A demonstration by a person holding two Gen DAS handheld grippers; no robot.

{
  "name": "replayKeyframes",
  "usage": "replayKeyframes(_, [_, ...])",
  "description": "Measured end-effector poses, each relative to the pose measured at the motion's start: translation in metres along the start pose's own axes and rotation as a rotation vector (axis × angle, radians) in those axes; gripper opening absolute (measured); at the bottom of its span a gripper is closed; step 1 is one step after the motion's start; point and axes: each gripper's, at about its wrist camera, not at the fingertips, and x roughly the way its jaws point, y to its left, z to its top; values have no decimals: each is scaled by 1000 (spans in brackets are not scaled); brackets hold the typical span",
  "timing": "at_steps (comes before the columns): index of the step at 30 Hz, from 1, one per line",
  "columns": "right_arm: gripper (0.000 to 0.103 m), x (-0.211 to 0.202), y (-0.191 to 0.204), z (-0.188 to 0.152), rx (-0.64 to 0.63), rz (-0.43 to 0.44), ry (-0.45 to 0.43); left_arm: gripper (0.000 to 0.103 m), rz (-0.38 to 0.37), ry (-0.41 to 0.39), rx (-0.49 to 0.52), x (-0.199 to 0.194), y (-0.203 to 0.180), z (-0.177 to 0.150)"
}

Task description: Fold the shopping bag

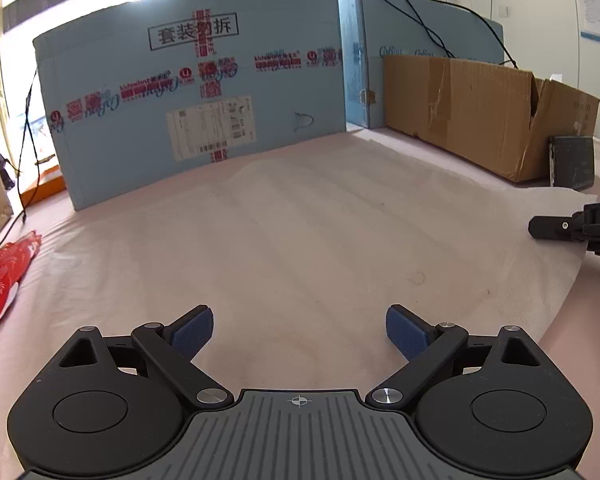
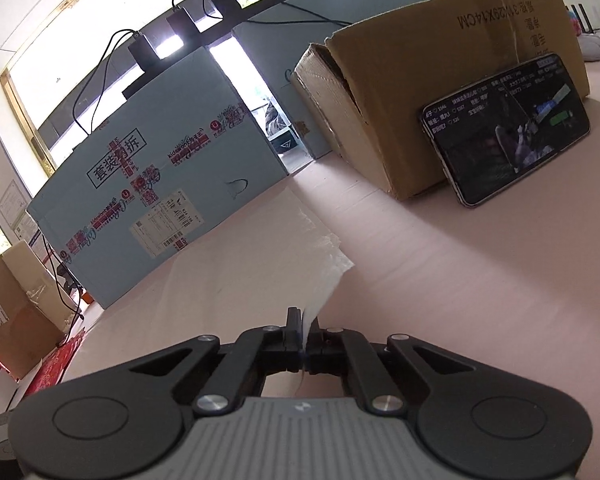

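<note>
A thin, whitish translucent shopping bag (image 1: 340, 240) lies spread flat on the pink table cover (image 1: 100, 320). My left gripper (image 1: 300, 316) hovers low over the bag's near part, blue pads (image 1: 192, 332) wide apart, open and holding nothing. In the right wrist view my right gripper (image 2: 304, 344) is shut on a corner of the bag (image 2: 320, 264), which rises from the table into the closed fingers. That same right gripper (image 1: 556, 226) shows at the right edge of the left wrist view, at the bag's right side.
A large light-blue carton (image 1: 188, 100) stands along the back. A brown cardboard box (image 1: 480, 112) sits at back right with a phone (image 2: 508, 140) leaning on it. Red patterned fabric (image 1: 0, 272) lies at the far left. Black cables (image 1: 24, 140) hang beside the carton.
</note>
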Motion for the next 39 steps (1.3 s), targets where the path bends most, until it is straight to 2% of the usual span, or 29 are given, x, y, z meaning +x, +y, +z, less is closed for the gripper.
replayKeyframes(4, [1, -10, -2, -1, -32, -27, -36, 95, 15, -53, -52, -25, 12, -7])
replayKeyframes(9, [1, -14, -4, 0, -48, -23, -59, 95, 151, -69, -126, -54, 33, -28])
replayKeyframes(15, [3, -6, 4, 1, -37, 57, -28, 95, 274, -65, -210, -75, 65, -48])
replayKeyframes(20, [2, -5, 29, 4, -48, 167, -25, 95, 323, 1, -219, -64, 75, -65])
replayKeyframes(26, [2, -3, 74, 3, -93, 321, 10, 95, 325, -20, -223, -68, 74, -69])
replayKeyframes(31, [2, 1, 111, -2, -153, 426, 29, 95, 322, -97, -273, -83, 78, -77])
replayKeyframes(35, [2, 4, 147, -8, -211, 524, 42, 95, 421, -72, -275, -93, 86, -84])
replayKeyframes(39, [2, 8, 178, -16, -245, 622, 63, 95, 441, -42, -303, -95, 94, -93])
